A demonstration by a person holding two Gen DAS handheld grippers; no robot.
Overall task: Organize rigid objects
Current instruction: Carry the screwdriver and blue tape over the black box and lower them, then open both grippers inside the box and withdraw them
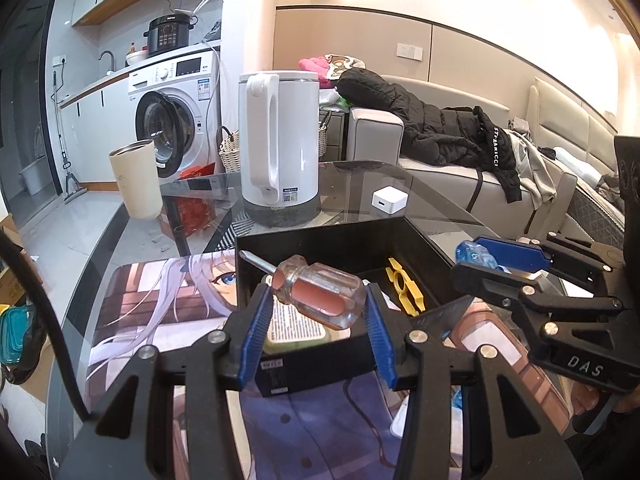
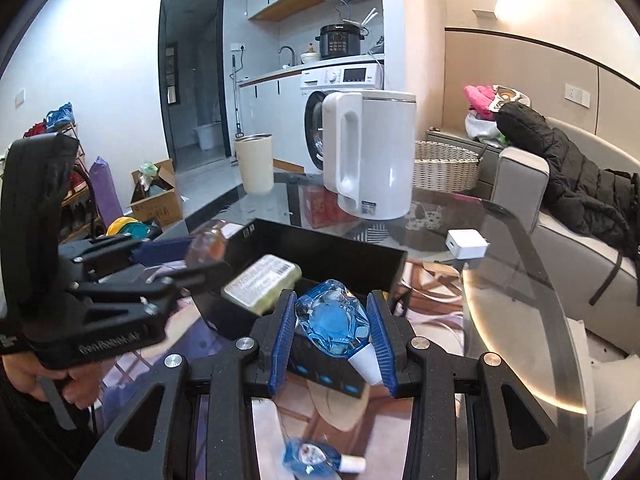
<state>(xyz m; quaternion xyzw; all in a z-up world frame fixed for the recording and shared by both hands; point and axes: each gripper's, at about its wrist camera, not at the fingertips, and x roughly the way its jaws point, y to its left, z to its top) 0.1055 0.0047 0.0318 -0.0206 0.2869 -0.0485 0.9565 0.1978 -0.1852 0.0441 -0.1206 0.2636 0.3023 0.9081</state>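
My left gripper [image 1: 318, 300] is shut on a stubby screwdriver [image 1: 316, 294] with a clear and red handle, its tip pointing up-left over the black box [image 1: 320, 244]. Inside that box lie a yellow tool [image 1: 406, 290] and a green-edged labelled block [image 1: 296, 330]. My right gripper [image 2: 332, 320] is shut on a blue translucent bottle [image 2: 332, 316] with a white cap, held just before the near side of the black box [image 2: 352, 252]. In the right wrist view the left gripper [image 2: 188, 260] comes in from the left with the screwdriver [image 2: 208, 244]. The right gripper [image 1: 476, 258] shows at the right of the left wrist view.
A white kettle [image 1: 280, 144], a cream tumbler [image 1: 136, 180] and a white charger cube [image 1: 389, 199] stand on the glass table [image 2: 520, 280] beyond the box. A second blue bottle [image 2: 316, 458] lies on the printed mat [image 1: 168, 304]. A sofa with a black jacket [image 1: 440, 132] flanks the right.
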